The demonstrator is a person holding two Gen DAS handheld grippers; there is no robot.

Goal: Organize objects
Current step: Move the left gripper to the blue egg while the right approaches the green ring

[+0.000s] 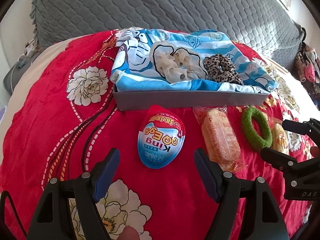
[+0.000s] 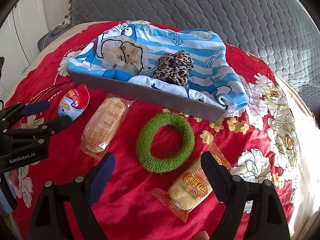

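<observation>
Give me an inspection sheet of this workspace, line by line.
Surface: red floral bedspread, wrinkled.
Job's things: grey box lined with blue cartoon cloth, holding cream scrunchie and leopard scrunchie. Outside it: toy egg, long snack pack, green hair ring, round snack pack.
Clutter: clothes pile at the far right edge.
Grippers: left gripper open, facing the egg; right gripper open, one finger overlapping the round snack pack.
Cables: nothing seen.
Surroundings: grey quilted cover behind.
</observation>
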